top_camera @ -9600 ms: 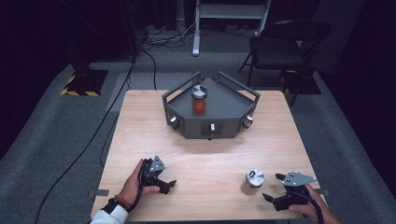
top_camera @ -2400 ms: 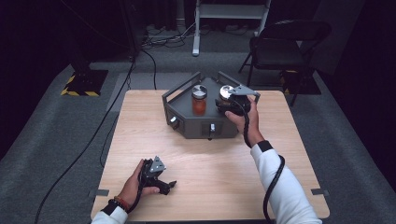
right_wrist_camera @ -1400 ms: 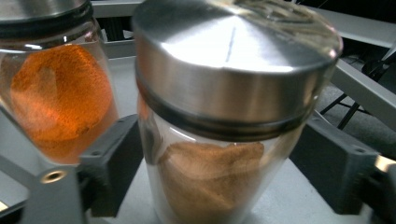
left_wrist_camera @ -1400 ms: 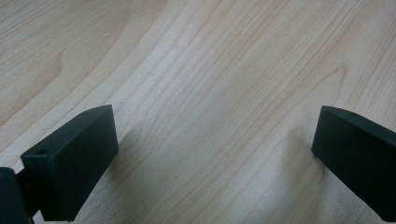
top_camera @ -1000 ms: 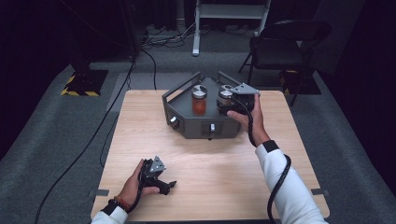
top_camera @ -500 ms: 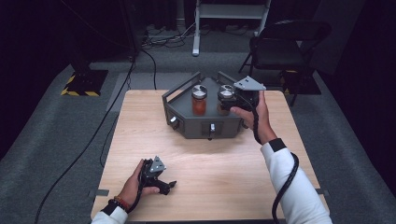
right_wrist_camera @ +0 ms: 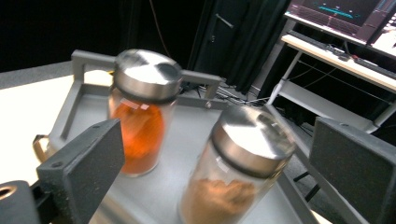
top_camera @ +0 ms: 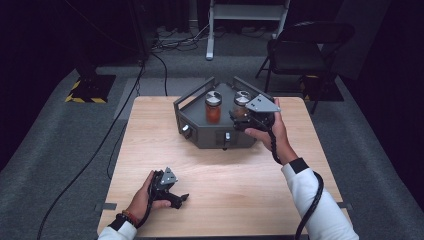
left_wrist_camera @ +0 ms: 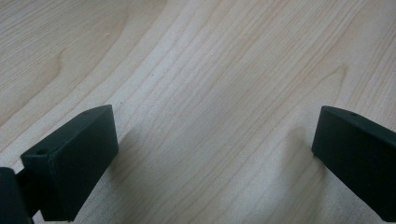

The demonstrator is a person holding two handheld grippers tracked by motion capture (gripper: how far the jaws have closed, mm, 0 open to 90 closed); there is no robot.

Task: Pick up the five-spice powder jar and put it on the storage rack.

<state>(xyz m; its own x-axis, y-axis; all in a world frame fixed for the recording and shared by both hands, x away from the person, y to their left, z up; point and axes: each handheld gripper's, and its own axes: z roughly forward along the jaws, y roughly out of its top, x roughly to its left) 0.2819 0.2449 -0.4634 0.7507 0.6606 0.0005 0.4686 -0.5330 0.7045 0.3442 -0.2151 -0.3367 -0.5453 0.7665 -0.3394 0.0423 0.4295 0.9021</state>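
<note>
A dark grey tray (top_camera: 215, 137) stands at the far middle of the wooden table. Two steel-lidded glass jars stand upright in it: an orange-filled jar (top_camera: 213, 107) (right_wrist_camera: 140, 116) and a brown-filled jar (top_camera: 242, 100) (right_wrist_camera: 243, 158). My right gripper (top_camera: 235, 118) (right_wrist_camera: 219, 154) hovers at the tray's right front, pointing at the brown jar. Its jaws have just been opening and stand wide; the brown jar is just ahead between them, untouched by the pads. My left gripper (top_camera: 181, 199) (left_wrist_camera: 215, 154) rests open on the bare tabletop near the front left edge.
The tray has raised handle rails (right_wrist_camera: 84, 58) along its sides. Bare wooden table (top_camera: 225, 180) lies between the tray and the person. A black chair (top_camera: 300, 45) and floor cables sit beyond the table; a desk with a monitor (right_wrist_camera: 336, 51) is behind.
The right gripper carried the brown jar from the table's front right into the tray, let it go, and has drawn back to the right. The left gripper has stayed put.
</note>
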